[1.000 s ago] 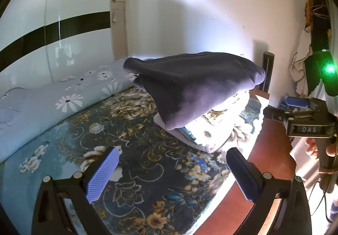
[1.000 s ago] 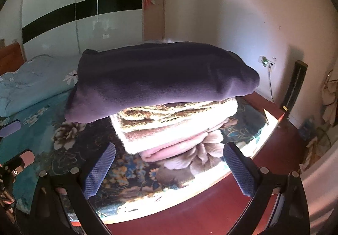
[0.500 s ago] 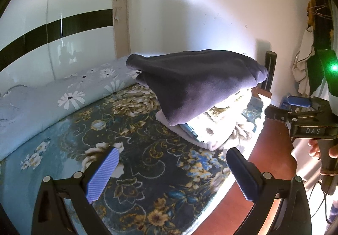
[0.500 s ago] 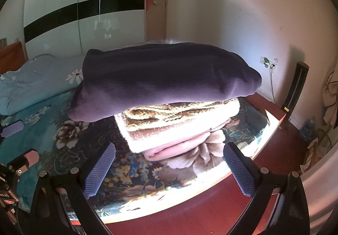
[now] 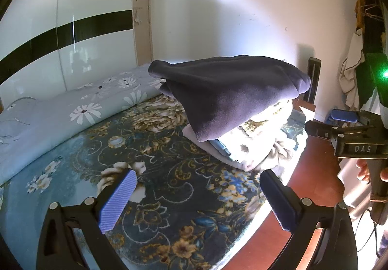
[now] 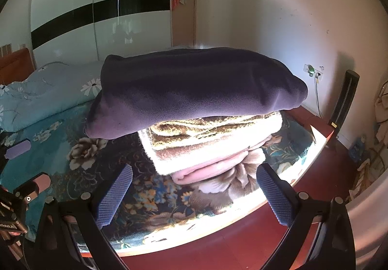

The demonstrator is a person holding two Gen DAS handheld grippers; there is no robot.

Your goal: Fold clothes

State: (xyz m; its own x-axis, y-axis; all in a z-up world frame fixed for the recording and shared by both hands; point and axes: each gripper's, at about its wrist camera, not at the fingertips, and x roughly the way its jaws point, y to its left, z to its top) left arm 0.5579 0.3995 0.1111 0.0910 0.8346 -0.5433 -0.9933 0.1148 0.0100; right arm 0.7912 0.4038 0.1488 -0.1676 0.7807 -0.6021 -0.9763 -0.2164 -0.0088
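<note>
A folded dark purple garment (image 5: 230, 95) (image 6: 194, 90) lies on top of a stack of folded clothes: a cream and brown piece (image 6: 213, 139) and a pink one (image 6: 208, 170) under it. The stack sits near the edge of a bed with a dark floral cover (image 5: 157, 172) (image 6: 145, 187). My left gripper (image 5: 196, 194) is open and empty, short of the stack. My right gripper (image 6: 194, 189) is open and empty, just in front of the stack. The right gripper's body also shows at the right of the left wrist view (image 5: 351, 143).
A light blue daisy-print quilt (image 5: 72, 114) lies along the far side of the bed. A white wardrobe with a black band (image 6: 97, 22) stands behind. Red-brown floor (image 6: 218, 245) lies beside the bed. Clothes hang at the right (image 5: 359, 63).
Both grippers have drawn slightly back from the stack; the view has shifted a little. The stack itself has not moved.
</note>
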